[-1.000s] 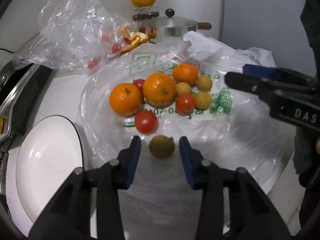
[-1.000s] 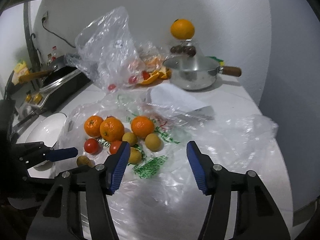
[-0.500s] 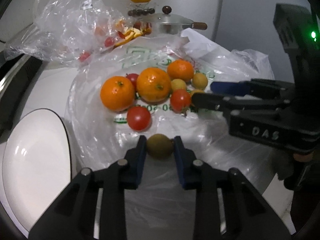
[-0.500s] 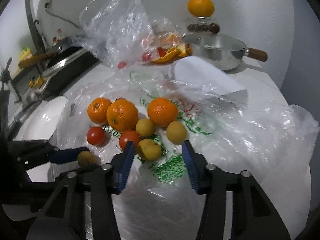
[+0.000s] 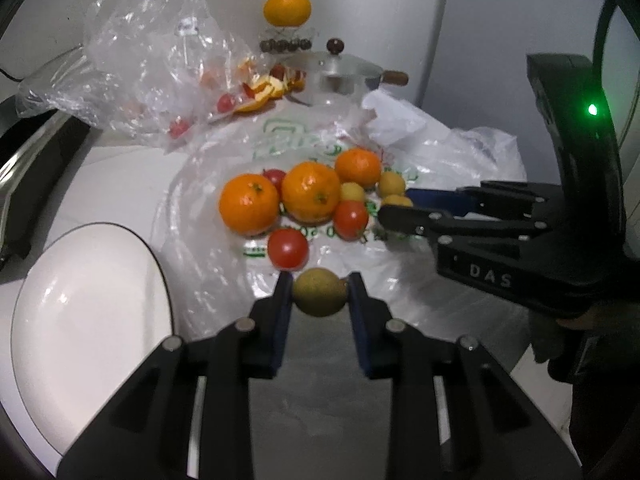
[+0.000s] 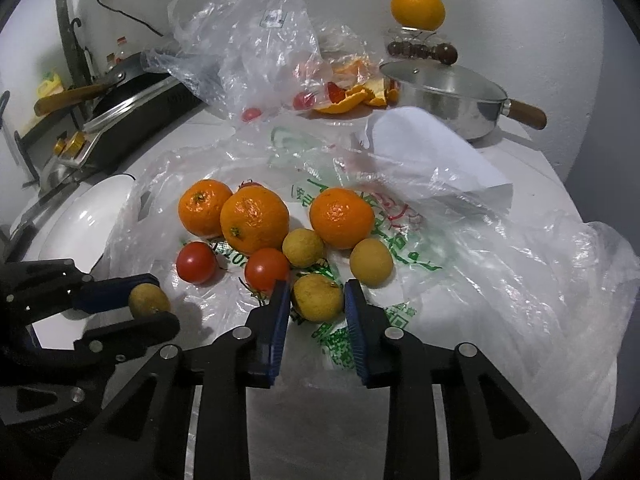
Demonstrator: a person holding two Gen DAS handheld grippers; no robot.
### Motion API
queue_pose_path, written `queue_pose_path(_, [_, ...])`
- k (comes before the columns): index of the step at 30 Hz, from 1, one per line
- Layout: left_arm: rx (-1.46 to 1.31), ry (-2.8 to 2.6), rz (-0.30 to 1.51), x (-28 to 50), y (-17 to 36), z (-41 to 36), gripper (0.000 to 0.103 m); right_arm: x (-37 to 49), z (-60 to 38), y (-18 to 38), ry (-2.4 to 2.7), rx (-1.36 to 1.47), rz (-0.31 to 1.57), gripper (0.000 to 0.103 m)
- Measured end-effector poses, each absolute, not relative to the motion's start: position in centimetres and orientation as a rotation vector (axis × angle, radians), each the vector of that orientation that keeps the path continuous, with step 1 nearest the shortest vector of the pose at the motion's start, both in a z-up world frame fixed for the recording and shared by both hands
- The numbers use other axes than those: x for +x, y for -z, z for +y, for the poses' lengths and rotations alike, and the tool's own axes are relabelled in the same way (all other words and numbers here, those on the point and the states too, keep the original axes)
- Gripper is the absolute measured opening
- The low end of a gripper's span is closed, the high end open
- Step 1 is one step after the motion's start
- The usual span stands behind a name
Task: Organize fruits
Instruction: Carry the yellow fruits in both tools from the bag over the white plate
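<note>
Left gripper (image 5: 319,290): I have its blue pads pressed on either side of a brown-green fruit (image 5: 319,292), clamped across the widest part, at the near edge of the plastic sheet (image 5: 216,184)

Right gripper (image 6: 316,300): its jaws have just been closing and now pinch a yellow fruit (image 6: 318,297) at the near side of the pile; from the left wrist view the fingers close on it side-on

Handling: I judge both fruits light, round and thin-skinned; they should roll free if taken off-centre and could bruise or split under a hard squeeze, so a grip across the middle with modest force suits them

Fruit pile: three oranges (image 6: 254,224), two tomatoes (image 6: 267,268) and two more yellow fruits (image 6: 371,261) lie clustered on the sheet, several touching one another

Nearest neighbour: one tomato sits just beside the right gripper's left finger; I expect it may be nudged as the fruit comes away

White plate (image 5: 80,320): bare, to the left of the sheet, a likely destination

In the way: the sheet is loose and crinkled under everything and could drag with a lift

Background: a crumpled clear bag (image 6: 248,40) with peel, a lidded pan (image 6: 448,100) and another orange (image 6: 418,7) perched behind it, all well apart from the grippers
</note>
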State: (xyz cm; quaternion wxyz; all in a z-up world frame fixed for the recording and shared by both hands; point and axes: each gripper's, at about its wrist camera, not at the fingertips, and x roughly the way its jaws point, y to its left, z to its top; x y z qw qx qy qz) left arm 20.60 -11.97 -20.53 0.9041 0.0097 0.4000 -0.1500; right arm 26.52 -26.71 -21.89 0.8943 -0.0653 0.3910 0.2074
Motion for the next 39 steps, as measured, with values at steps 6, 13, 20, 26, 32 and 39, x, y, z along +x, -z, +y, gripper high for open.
queue_pose_path(6, [0.015, 0.306, 0.784, 19.5, 19.0, -11.1, 0.028, 25.2, -26.6, 20.1, -0.415, -0.143, 0.766, 0.03])
queue_pose_path(13, [0.005, 0.278, 0.732, 18.0, 17.4, -8.7, 0.028, 23.5, -25.5, 17.9, -0.427, -0.147, 0.714, 0.03])
queue_pose_path(20, [-0.02, 0.235, 0.707, 16.7, 16.7, -5.3, 0.028, 22.1, -22.9, 16.5, -0.462, -0.164, 0.674, 0.03])
queue_pose_path(26, [-0.037, 0.202, 0.699, 16.0, 16.8, -2.3, 0.028, 21.3, -19.9, 16.2, -0.494, -0.177, 0.661, 0.03])
queue_pose_path(32, [-0.047, 0.182, 0.704, 15.3, 17.3, 0.3, 0.028, 21.1, -17.0, 16.4, -0.511, -0.179, 0.661, 0.03])
queue_pose_path(39, [-0.062, 0.159, 0.711, 14.8, 18.2, 2.8, 0.028, 20.6, -13.6, 17.2, -0.543, -0.201, 0.678, 0.03])
